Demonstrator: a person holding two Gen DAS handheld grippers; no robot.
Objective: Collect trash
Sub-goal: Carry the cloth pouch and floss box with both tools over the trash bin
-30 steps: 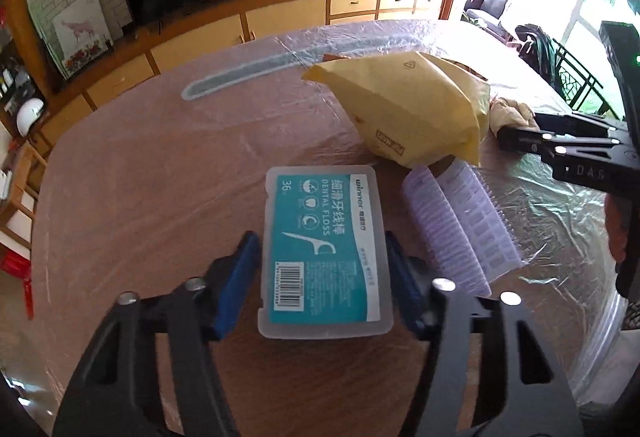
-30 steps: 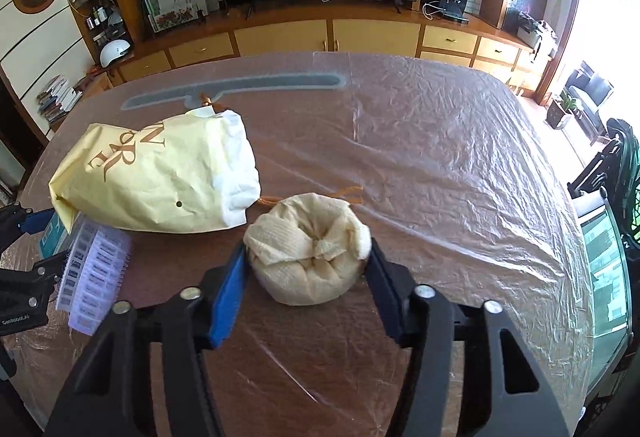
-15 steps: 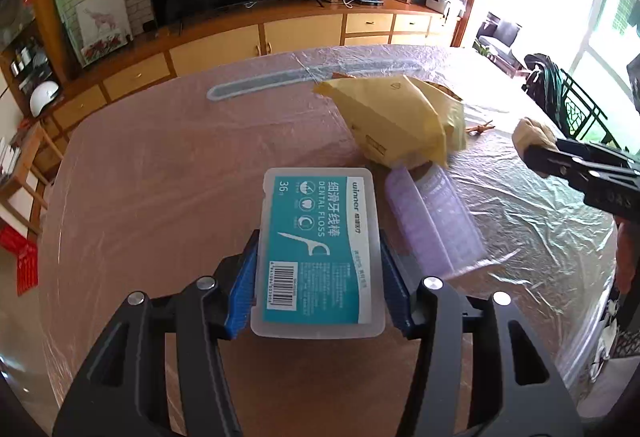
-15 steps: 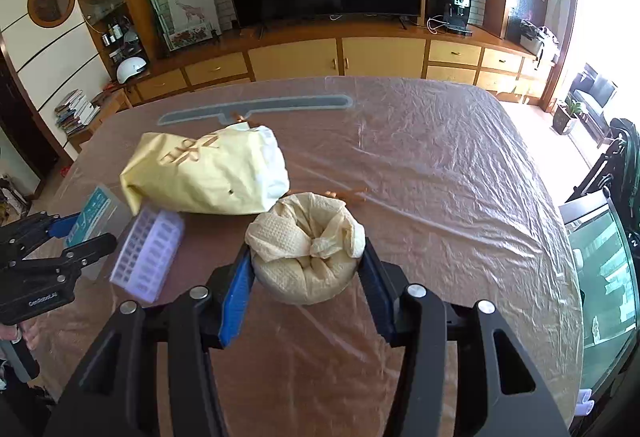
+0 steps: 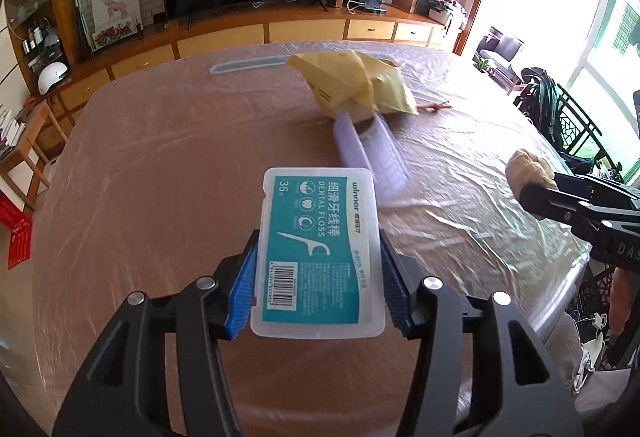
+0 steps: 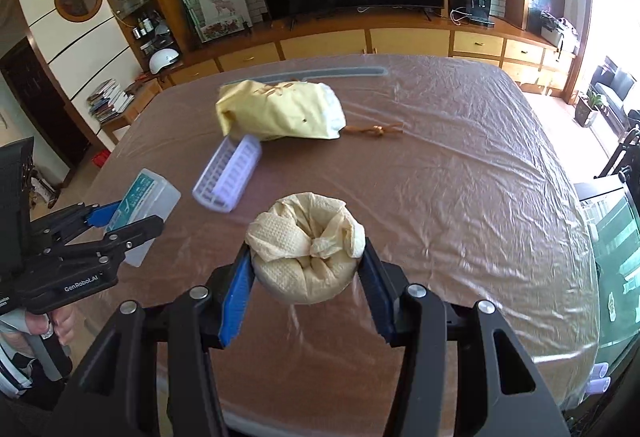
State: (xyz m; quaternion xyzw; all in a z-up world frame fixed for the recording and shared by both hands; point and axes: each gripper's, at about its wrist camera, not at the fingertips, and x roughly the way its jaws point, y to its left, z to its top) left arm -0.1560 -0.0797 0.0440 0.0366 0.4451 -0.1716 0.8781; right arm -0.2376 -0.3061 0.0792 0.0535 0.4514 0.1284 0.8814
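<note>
A: What does the clear box say?

B: The dental floss box [image 5: 318, 251], pinched between the left gripper [image 5: 318, 273] pads above the table [image 5: 160, 177], reads "winner", "DENTAL FLOSS" and "36", with Chinese characters and a barcode.

A: And the other tongs?

B: The right gripper [image 6: 306, 277] squeezes a crumpled paper wad [image 6: 306, 263], also off the tabletop. Its wrist view shows "GenRobot.AI" on the left tool's body; the left view shows "DAS" on the right tool.

A: What remains on the table?

B: A yellow bag [image 6: 280, 111] with gold lettering too blurred to read, a lilac plastic tray [image 6: 228, 175] touching it, and a brown twist [image 6: 374, 130] just beside it.
</note>
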